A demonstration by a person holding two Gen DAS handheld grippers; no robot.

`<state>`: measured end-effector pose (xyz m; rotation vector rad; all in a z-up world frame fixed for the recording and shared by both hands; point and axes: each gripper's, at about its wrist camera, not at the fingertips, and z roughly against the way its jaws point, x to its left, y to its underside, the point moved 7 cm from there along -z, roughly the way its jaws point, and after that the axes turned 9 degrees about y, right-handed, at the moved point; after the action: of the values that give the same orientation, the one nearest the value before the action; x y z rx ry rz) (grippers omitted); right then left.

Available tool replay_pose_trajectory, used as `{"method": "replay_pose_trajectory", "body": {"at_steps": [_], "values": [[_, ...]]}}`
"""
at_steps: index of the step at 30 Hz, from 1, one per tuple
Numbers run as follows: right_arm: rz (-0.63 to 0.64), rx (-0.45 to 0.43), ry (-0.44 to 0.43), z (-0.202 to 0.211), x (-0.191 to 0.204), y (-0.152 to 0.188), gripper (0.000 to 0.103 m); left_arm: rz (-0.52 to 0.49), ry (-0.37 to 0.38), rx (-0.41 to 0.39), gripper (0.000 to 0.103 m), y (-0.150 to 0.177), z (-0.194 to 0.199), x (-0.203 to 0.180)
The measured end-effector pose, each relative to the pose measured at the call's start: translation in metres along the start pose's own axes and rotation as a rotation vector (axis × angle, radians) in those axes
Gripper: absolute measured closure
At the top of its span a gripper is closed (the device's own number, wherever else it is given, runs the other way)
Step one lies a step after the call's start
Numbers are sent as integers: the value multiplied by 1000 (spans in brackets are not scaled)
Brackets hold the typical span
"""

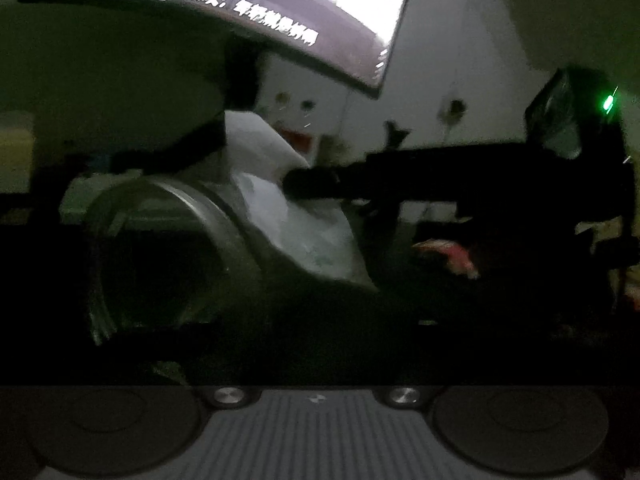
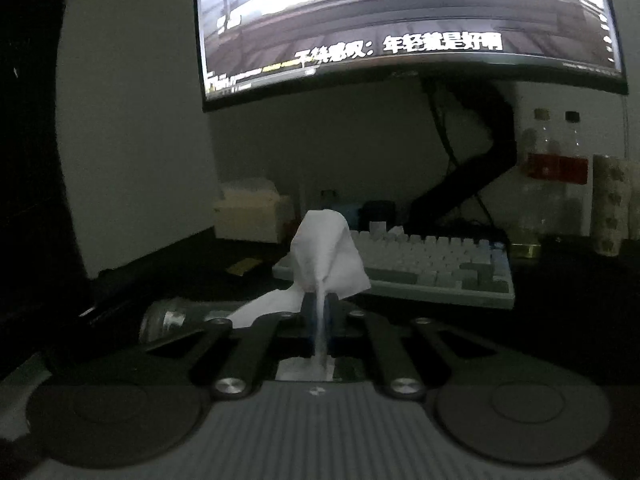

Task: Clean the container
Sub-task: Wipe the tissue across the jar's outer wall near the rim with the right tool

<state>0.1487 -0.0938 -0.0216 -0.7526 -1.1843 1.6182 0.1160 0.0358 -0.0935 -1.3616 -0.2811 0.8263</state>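
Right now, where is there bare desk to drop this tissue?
The desk is bare to the right of the right gripper, in front of the keyboard. A smaller dark patch lies between the yellow note and the container. Behind the keyboard it is crowded, with a box and bottles.

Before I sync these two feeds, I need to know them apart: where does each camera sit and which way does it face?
Left wrist: sits on the left gripper, facing a glass container close up and the right gripper pressing a tissue against it.
Right wrist: sits on the right gripper, facing the keyboard; its fingers pinch the tissue.
Shared: tissue, container, monitor.
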Motion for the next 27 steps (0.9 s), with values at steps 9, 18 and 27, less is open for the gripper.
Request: {"method": "replay_pose_trajectory", "body": {"at_steps": [9,18,27], "values": [[-53,0,-102,28,-21,5,96,94,218,31,82,6,-7,-20],[-29,9,-122,24,9,9,95,-64,86,60,21,18,-10,-37],[24,26,82,-6,-6,4,94,-25,63,48,9,14,-4,-26]]}}
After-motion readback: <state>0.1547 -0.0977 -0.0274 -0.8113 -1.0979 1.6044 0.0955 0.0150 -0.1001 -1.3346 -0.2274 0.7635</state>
